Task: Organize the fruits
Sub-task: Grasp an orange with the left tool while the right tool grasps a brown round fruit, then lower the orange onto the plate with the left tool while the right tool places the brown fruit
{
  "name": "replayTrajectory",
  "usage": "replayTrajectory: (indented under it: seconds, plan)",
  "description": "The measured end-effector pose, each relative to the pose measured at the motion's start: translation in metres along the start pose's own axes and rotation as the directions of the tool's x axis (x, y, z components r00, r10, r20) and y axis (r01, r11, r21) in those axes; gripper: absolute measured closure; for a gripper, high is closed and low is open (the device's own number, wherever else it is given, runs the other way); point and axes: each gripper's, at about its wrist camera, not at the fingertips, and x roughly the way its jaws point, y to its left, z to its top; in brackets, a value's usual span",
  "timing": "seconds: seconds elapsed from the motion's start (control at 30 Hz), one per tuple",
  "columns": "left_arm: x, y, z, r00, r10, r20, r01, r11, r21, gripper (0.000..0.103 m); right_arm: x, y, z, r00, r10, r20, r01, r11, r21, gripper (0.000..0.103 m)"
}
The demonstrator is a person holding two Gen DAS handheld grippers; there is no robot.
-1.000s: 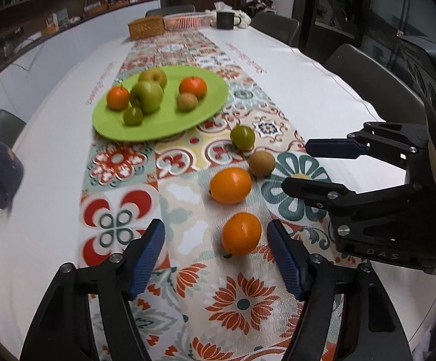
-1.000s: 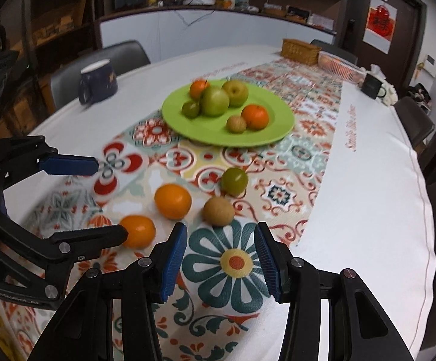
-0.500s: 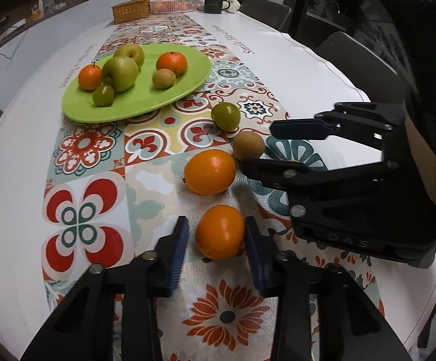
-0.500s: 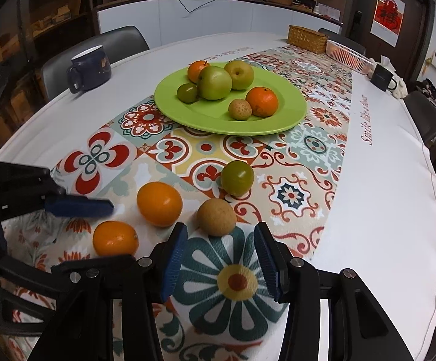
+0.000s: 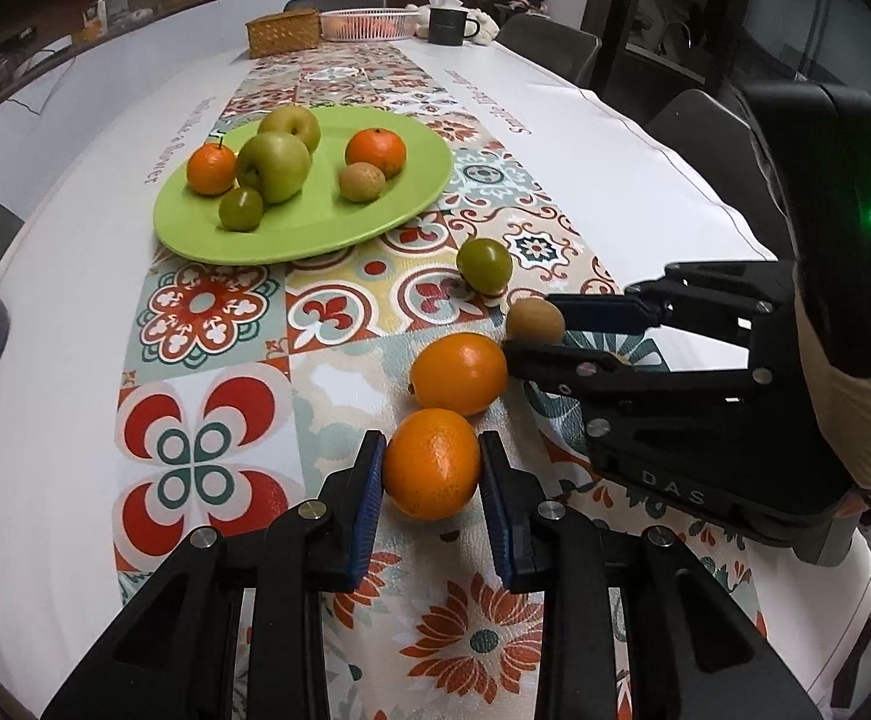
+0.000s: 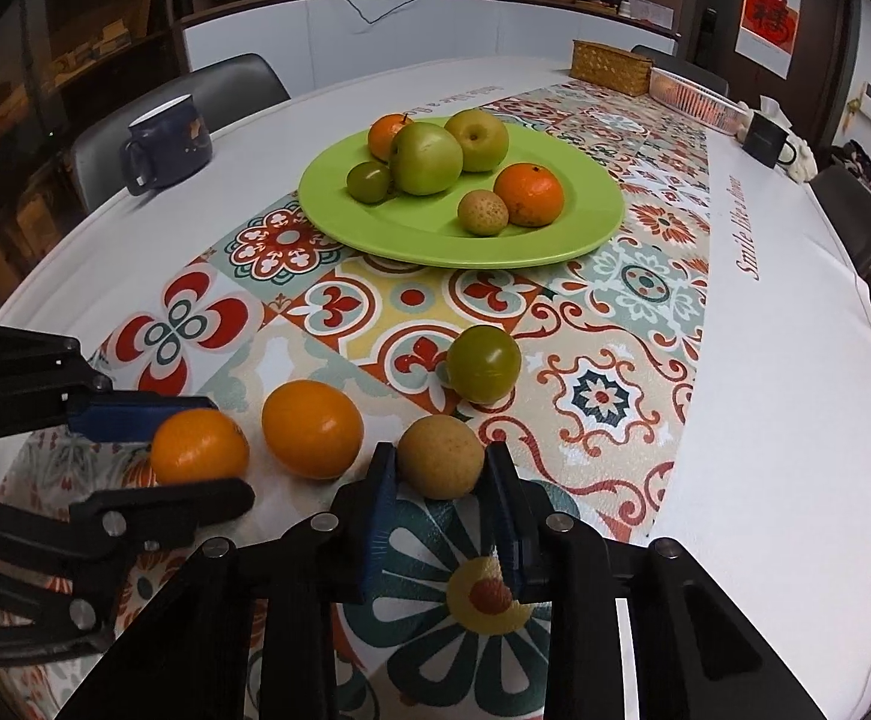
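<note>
A green plate holds several fruits: apples, oranges, a small green fruit and a brown one. On the patterned runner lie two oranges, a green fruit and a brown fruit. My left gripper is shut on the near orange, both pads touching it. The second orange lies just beyond. My right gripper is shut on the brown fruit, which rests on the table.
A dark mug stands at the table's left edge. At the far end are a wicker basket, a pink basket and a black mug. Chairs surround the table.
Both grippers moved forward and closed: the left onto the near orange, the right onto the brown fruit. The fruits have not left the table.
</note>
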Motion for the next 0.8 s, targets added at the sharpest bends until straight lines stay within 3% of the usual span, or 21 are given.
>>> replayTrajectory:
  seconds: [0.5, 0.8]
  plan:
    - [-0.03, -0.004, 0.001, 0.997, -0.018, 0.072, 0.017, 1.0, 0.009, 0.072, -0.048, 0.008, -0.005, 0.997, -0.03, 0.076, 0.026, 0.998, 0.052, 0.072]
    - [-0.056, 0.003, 0.013, 0.991, 0.003, 0.136, -0.003, 1.0, 0.005, 0.072, -0.082, 0.012, 0.01, 0.987, -0.049, 0.156, 0.036, 0.996, 0.086, 0.072]
